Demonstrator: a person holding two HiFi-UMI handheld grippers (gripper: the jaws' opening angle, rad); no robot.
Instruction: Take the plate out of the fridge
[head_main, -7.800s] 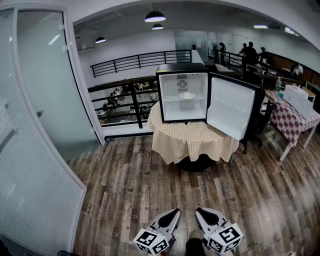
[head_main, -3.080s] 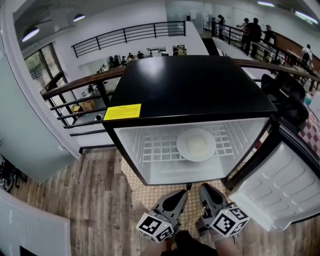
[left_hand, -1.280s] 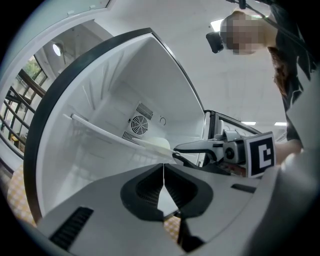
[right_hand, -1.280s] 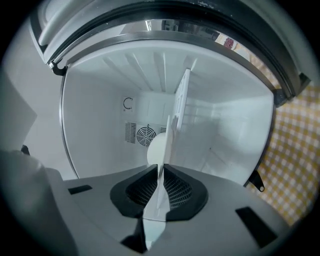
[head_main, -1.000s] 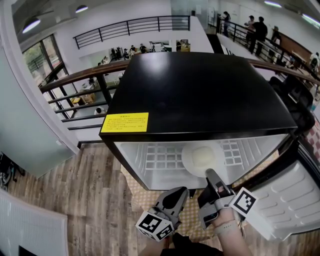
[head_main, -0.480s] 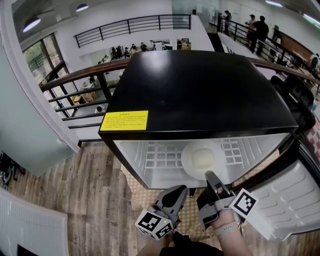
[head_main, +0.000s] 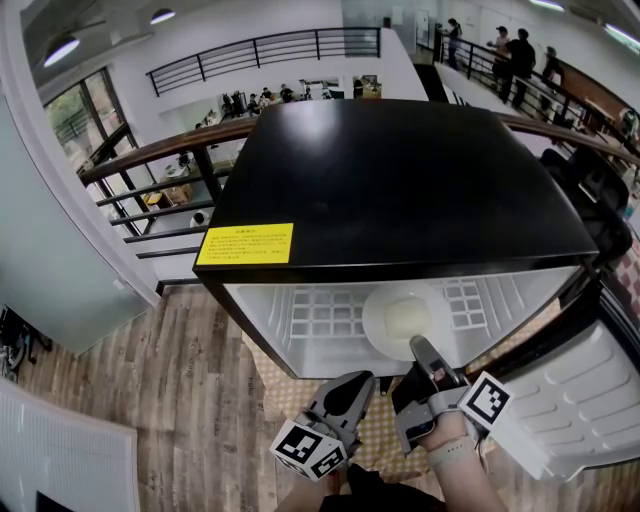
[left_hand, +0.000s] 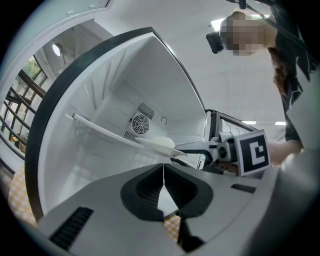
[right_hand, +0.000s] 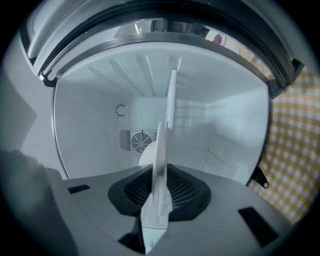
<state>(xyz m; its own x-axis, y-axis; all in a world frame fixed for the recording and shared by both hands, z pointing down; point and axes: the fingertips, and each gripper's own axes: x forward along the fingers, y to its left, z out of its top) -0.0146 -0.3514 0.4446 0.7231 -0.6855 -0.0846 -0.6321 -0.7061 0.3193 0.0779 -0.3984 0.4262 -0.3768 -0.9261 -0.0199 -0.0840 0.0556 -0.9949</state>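
A white plate (head_main: 402, 318) lies on the wire shelf (head_main: 318, 312) inside the open black fridge (head_main: 400, 180). In the head view my right gripper (head_main: 421, 346) reaches into the fridge at the plate's near rim. In the right gripper view the plate (right_hand: 146, 158) stands edge-on and its rim runs between the jaws of my right gripper (right_hand: 159, 176), which are shut on it. The left gripper view shows the plate (left_hand: 161, 144) with the right gripper (left_hand: 183, 153) at its rim. My left gripper (head_main: 361, 381) hangs shut and empty just outside the fridge; in its own view the left gripper (left_hand: 163, 173) is below the plate.
The fridge door (head_main: 590, 400) stands open at the right. The fridge sits on a table with a checked cloth (head_main: 288, 396). A fan grille (left_hand: 140, 122) is on the fridge's back wall. A black railing (head_main: 150, 160) runs behind, over wooden floor (head_main: 150, 400).
I have come from across the room right up to the fridge. My right gripper has gone from beside the left one to the plate's rim. Almost nothing moved in the last second.
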